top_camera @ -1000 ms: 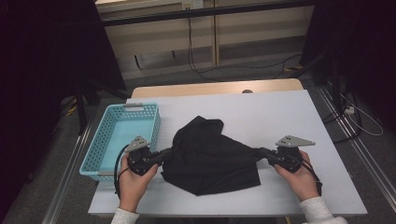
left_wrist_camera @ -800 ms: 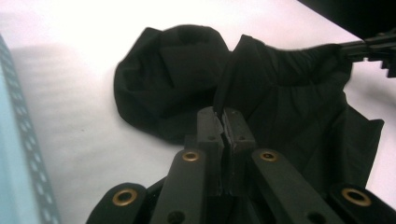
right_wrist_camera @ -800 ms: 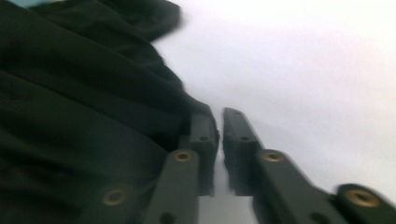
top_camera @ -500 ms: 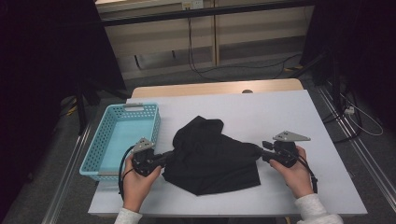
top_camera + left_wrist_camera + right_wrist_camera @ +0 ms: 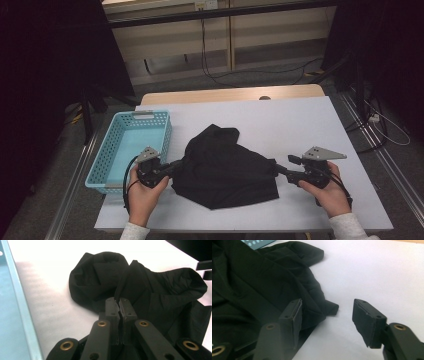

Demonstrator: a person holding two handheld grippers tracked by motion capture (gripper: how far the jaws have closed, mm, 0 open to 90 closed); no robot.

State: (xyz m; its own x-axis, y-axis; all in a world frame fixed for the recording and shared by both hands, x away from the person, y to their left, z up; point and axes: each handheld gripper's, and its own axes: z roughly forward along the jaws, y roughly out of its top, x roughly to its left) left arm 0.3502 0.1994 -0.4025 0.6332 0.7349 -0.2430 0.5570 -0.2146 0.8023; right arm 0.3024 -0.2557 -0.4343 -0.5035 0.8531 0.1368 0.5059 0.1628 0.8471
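My left gripper (image 5: 119, 305) pinches the cloth (image 5: 225, 165) lying mid-worktop (image 5: 300, 125), beside the basket (image 5: 131, 145). My right gripper (image 5: 332, 315) has its fingers spread at the cloth's edge. If I pull left now, the free side could drag and bunch.

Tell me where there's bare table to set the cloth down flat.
Bare: the far strip beyond the black cloth, and the right side past the right gripper. Crowded: the left, where the blue basket sits beside the left gripper, and the cloth-covered middle.
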